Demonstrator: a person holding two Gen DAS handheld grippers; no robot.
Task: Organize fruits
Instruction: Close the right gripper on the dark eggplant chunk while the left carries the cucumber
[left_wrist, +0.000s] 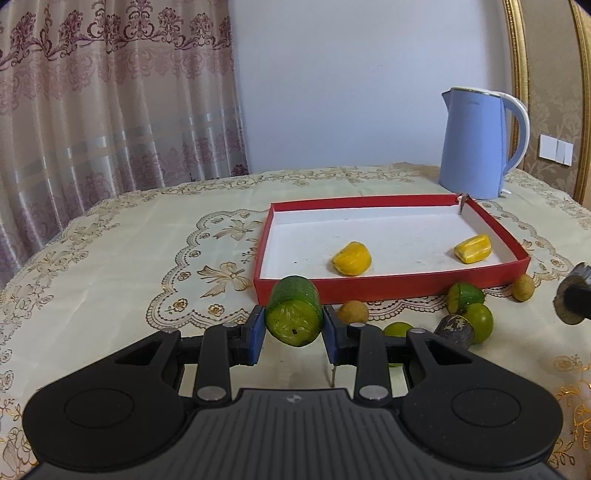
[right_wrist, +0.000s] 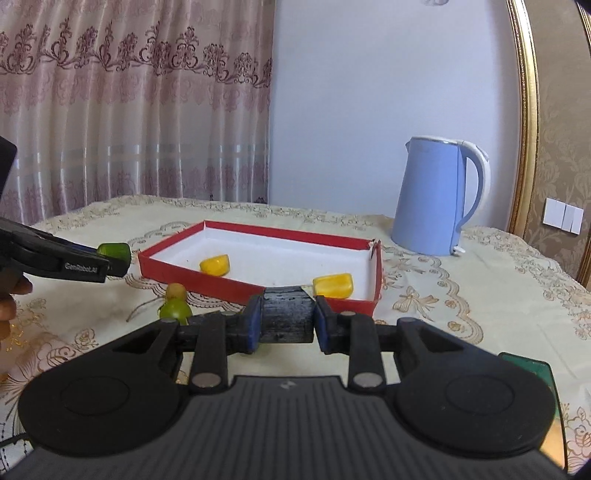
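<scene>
Nearest the left wrist camera, the left gripper (left_wrist: 294, 325) pinches a cucumber chunk (left_wrist: 294, 315) across its round sides, held off the tablecloth (left_wrist: 129, 258) just short of the red tray (left_wrist: 391, 286). It looks like a stiff, light, glossy toy piece, so a grip square across the middle of the barrel seems safest; a slick skin could slide if held near an end. Its long axis runs along the fingers, cut face toward the camera, far end toward the tray. The right gripper (right_wrist: 287, 317) is clamped on a dark blocky piece (right_wrist: 287, 314), which I cannot identify. Two yellow pieces (left_wrist: 351, 258) lie inside the tray; green limes (left_wrist: 465, 297) and small tan fruits (left_wrist: 354, 311) sit on the cloth beside its near wall. A blue kettle (left_wrist: 476, 144) stands behind.
</scene>
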